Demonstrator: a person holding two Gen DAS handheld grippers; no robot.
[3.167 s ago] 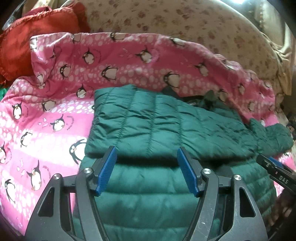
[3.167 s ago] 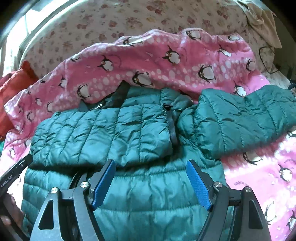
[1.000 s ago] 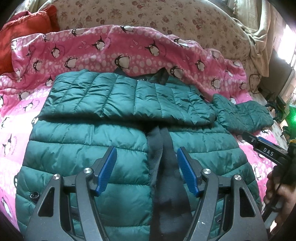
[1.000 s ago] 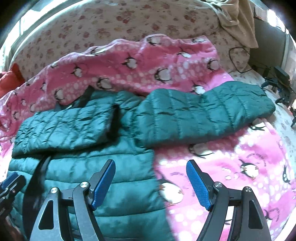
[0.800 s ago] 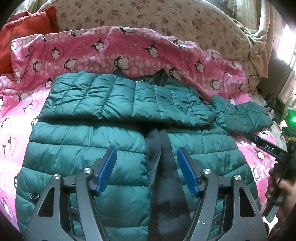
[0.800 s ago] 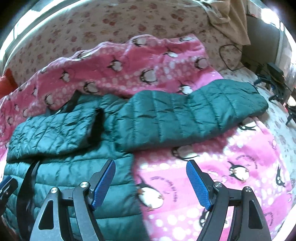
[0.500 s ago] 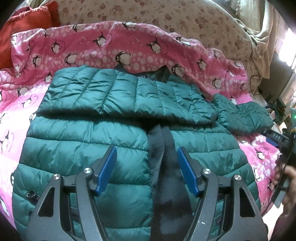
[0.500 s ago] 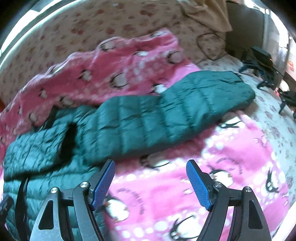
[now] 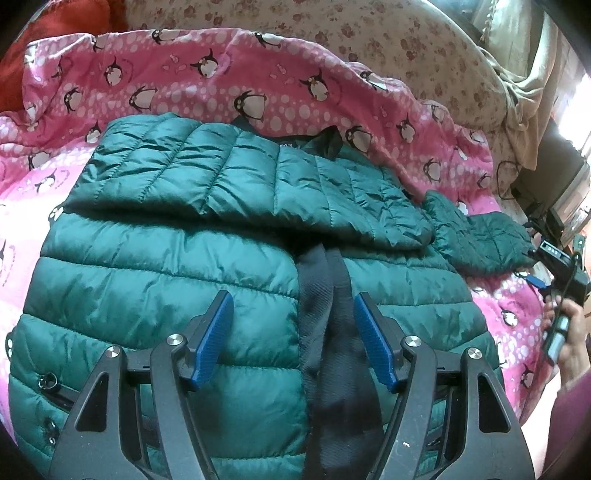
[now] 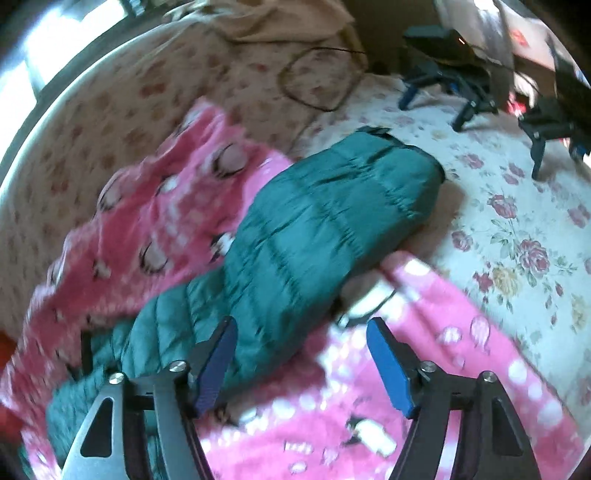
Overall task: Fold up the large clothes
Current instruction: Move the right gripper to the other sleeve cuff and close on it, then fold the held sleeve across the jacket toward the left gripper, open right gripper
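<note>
A dark green quilted puffer jacket [image 9: 166,280] lies front-up on a pink penguin blanket [image 9: 221,74]. One sleeve [image 9: 240,177] is folded across its chest. Its other sleeve [image 10: 314,229] stretches out to the right, the cuff reaching the floral sheet. My left gripper [image 9: 293,332] is open and empty above the jacket's black zipper band [image 9: 325,332]. My right gripper [image 10: 299,354] is open and empty just above the outstretched sleeve, in a blurred view; it also shows at the right edge of the left wrist view [image 9: 557,266].
A floral bedsheet [image 10: 517,229] covers the bed under the blanket. A red cushion [image 9: 55,22] lies at the far left. A cable loop [image 10: 317,81] and dark stands [image 10: 480,92] sit beyond the bed's right side. Beige cloth [image 9: 524,85] hangs at the back right.
My right gripper has swung right along the outstretched sleeve toward its cuff. My left gripper has moved in slightly over the jacket. Both stayed open.
</note>
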